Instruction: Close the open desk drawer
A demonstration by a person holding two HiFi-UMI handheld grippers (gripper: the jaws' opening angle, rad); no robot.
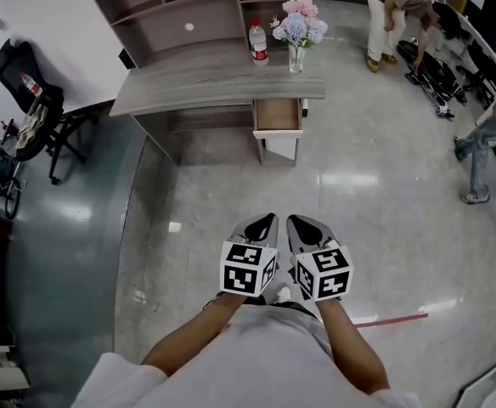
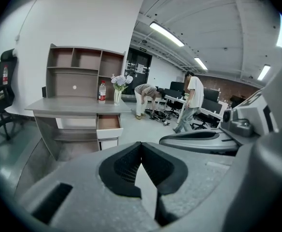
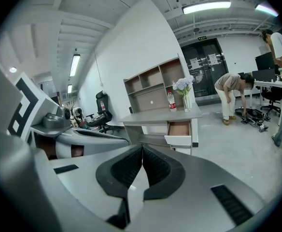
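A grey desk [image 1: 188,87] with a shelf unit stands against the far wall. Its top right drawer [image 1: 278,116] is pulled open, showing a brown empty inside and a white front; the same drawer [image 2: 108,123] [image 3: 179,129] shows in both gripper views. My left gripper [image 1: 263,220] and right gripper [image 1: 299,222] are side by side over the floor, well short of the desk, pointing toward it. Both are shut with nothing between the pads: left gripper [image 2: 141,144], right gripper [image 3: 142,148].
A water bottle [image 1: 258,42] and a vase of flowers [image 1: 297,31] stand on the desk. A black office chair [image 1: 27,100] is at the left. One person bends over at the back right [image 1: 397,7], another [image 1: 490,138] at the right edge. A red line [image 1: 392,320] marks the floor.
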